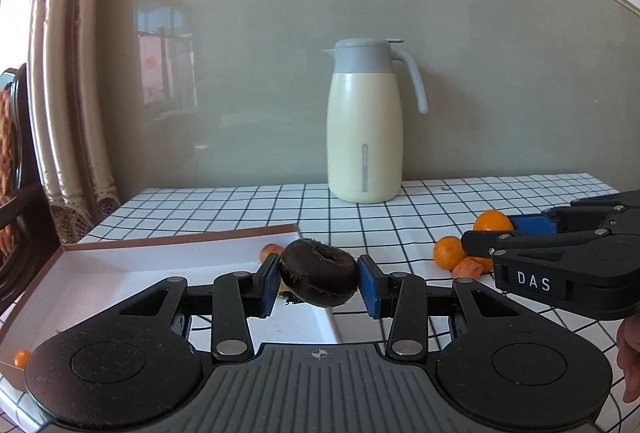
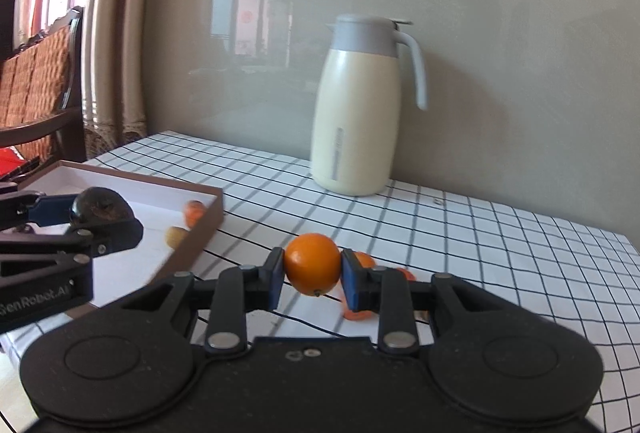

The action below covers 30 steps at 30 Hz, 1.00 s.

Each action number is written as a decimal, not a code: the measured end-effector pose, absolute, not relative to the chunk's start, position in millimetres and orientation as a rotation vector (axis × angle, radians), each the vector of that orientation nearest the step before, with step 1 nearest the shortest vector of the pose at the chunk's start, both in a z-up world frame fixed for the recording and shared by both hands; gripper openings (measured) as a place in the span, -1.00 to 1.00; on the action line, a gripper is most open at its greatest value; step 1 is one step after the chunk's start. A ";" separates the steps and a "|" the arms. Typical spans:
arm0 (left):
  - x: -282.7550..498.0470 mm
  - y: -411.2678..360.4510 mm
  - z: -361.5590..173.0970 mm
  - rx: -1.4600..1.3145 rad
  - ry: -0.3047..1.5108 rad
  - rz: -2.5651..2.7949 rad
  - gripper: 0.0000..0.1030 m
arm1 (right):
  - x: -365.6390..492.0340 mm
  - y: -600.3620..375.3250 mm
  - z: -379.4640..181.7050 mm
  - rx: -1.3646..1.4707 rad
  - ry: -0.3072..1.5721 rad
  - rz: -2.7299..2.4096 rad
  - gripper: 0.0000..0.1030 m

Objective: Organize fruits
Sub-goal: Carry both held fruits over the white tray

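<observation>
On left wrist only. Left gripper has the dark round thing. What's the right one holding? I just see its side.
Observer: The right gripper is shut on an orange, pinched at its sides between the blue pads and clear of the tablecloth.
Operator: What's in the tray past my load?
Observer: In the right wrist view, a yellowish fruit lies inside the tray near its right wall, beside an orange-red one.
Operator: Anything on the cloth near the jug?
Observer: A small ring-like object lies on the tablecloth right of the jug; too small to identify.
</observation>
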State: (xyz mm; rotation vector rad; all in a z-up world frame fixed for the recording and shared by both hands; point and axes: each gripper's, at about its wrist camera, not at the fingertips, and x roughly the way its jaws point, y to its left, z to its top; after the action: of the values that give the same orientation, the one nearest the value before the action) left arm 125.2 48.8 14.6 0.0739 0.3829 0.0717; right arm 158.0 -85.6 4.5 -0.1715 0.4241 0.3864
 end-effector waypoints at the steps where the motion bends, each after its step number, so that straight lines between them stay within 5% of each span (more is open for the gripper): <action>1: 123.7 52.1 15.3 0.073 0.381 0.077 -0.19 | 157.2 -81.8 5.5 -0.173 0.422 0.393 -0.59; 30: 92.8 162.9 20.5 0.032 0.369 0.294 -0.19 | 136.6 23.1 8.3 -0.227 0.393 0.583 -0.59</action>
State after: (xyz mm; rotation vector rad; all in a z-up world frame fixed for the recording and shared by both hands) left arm 92.8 162.9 20.5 0.0318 0.3692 0.2936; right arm 136.6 23.1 8.3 -0.2270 0.3928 0.5829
